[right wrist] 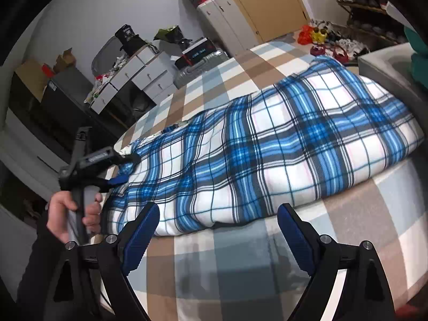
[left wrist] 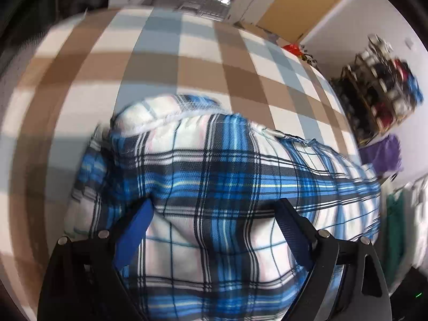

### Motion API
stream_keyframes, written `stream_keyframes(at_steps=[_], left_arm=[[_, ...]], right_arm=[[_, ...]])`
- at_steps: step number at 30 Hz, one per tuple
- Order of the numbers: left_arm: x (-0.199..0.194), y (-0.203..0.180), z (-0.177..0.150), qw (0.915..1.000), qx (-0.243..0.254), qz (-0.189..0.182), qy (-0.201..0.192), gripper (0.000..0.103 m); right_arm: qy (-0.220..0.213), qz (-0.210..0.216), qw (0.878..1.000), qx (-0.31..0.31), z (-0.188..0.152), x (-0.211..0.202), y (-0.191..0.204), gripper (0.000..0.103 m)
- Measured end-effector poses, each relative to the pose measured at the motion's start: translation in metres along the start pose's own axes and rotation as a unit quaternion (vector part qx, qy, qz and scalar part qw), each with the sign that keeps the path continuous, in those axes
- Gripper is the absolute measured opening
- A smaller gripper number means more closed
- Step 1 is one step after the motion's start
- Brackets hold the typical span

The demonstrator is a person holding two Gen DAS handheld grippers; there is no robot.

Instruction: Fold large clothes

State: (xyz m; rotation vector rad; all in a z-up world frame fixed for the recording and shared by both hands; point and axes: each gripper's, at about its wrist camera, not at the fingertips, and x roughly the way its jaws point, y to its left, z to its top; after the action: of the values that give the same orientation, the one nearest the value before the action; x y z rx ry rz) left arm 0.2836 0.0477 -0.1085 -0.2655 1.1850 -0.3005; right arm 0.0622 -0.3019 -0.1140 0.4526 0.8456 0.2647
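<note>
A large piece of blue, white and black plaid fabric (right wrist: 267, 144) lies folded into a long, thick band across a bed. It runs from the near left edge of the mattress toward the far right side. Under it the bedspread (right wrist: 240, 254) is checked in tan, pale blue and white, and bare bedspread shows both in front of the fabric and behind it.

The left gripper (left wrist: 214, 214) points steeply down over one end of the fabric. Its two blue-padded fingers (left wrist: 133, 230) stand wide apart with plaid cloth filling the space between them, but the pads do not press on it and nothing is gripped. This view is blurred. In the right wrist view a hand (right wrist: 72, 214) in a dark sleeve holds that gripper's handle at the left end of the fabric.

The right gripper (right wrist: 218, 230) hovers over the bare bedspread just in front of the fabric's near edge. Its fingers are also spread wide, and nothing is between them.

Beyond the bed stand white drawers (right wrist: 139, 77) piled with clutter, a silver suitcase (right wrist: 198, 67), a tan door (right wrist: 270, 5) and shoe racks (left wrist: 379, 85) along the wall.
</note>
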Motion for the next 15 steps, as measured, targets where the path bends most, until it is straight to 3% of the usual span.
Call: stream_keyframes(at_steps=[2, 6, 8, 11, 13, 15], left_arm=[[-0.001, -0.009, -0.001, 0.9994, 0.015, 0.026, 0.016, 0.088], [-0.021, -0.02, -0.002, 0.9973, 0.008, 0.072, 0.008, 0.088], [-0.03, -0.041, -0.012, 0.9961, 0.046, 0.075, -0.001, 0.088], [-0.028, -0.066, -0.033, 0.9856, 0.126, 0.111, -0.022, 0.089], [-0.002, -0.064, -0.05, 0.9779, 0.152, 0.143, 0.021, 0.089], [0.011, -0.052, -0.054, 0.9793, 0.141, 0.142, 0.032, 0.09]], right_arm=[[0.004, 0.003, 1.0, 0.009, 0.001, 0.001, -0.006, 0.091], [0.01, 0.022, 0.998, 0.058, 0.004, -0.002, -0.026, 0.091], [0.013, 0.048, 0.993, 0.109, 0.005, -0.005, -0.044, 0.091], [0.023, 0.085, 0.981, 0.172, 0.004, -0.004, -0.067, 0.091], [0.022, 0.09, 0.98, 0.177, 0.005, -0.005, -0.072, 0.091], [0.026, 0.102, 0.976, 0.192, 0.005, -0.003, -0.078, 0.091]])
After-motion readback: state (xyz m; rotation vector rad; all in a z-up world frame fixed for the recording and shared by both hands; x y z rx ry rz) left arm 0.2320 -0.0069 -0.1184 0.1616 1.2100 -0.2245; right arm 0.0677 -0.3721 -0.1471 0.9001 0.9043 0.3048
